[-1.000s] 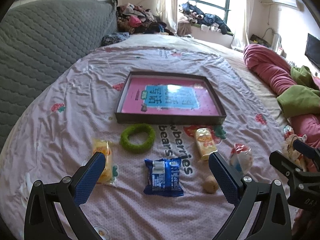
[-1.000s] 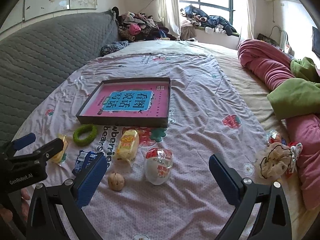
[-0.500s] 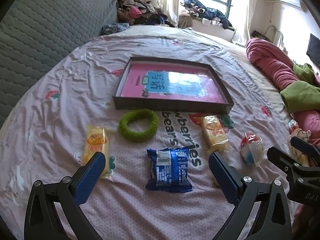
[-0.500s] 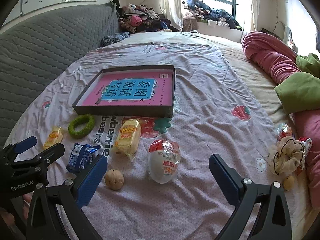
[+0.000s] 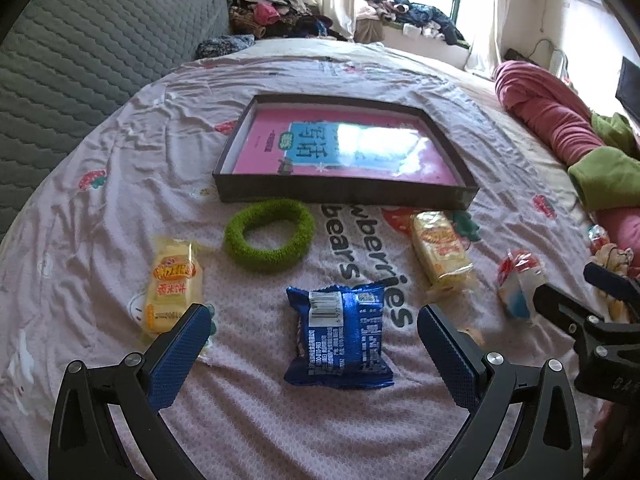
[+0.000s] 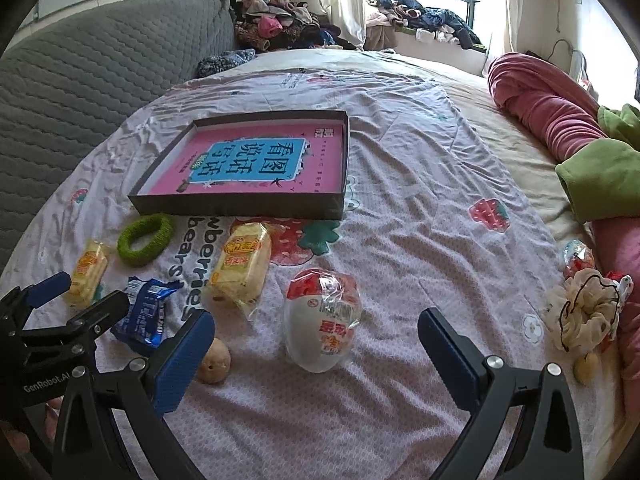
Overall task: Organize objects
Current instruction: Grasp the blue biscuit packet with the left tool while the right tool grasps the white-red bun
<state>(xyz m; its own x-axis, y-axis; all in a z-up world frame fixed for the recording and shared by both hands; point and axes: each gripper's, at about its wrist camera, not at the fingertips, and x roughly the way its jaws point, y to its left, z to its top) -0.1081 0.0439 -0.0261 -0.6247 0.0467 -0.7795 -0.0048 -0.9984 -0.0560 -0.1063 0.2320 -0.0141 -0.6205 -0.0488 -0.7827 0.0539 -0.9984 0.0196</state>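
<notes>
Right now both claws hang spread and empty over the bed [image 5: 120,168]. Between the left claw [image 5: 314,344] pads lies the blue snack packet [image 5: 340,336], with the green ring [image 5: 269,236] beyond it, near the dark tray [image 5: 344,194]. Ahead of the right claw [image 6: 316,344] rests the white wrapped bun [image 6: 322,320], and a small brown ball [image 6: 215,366] sits beside its left pad.

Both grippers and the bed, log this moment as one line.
left gripper: open, over blue snack packet | right gripper: open, over white wrapped item | tray: holds only pink book
</notes>
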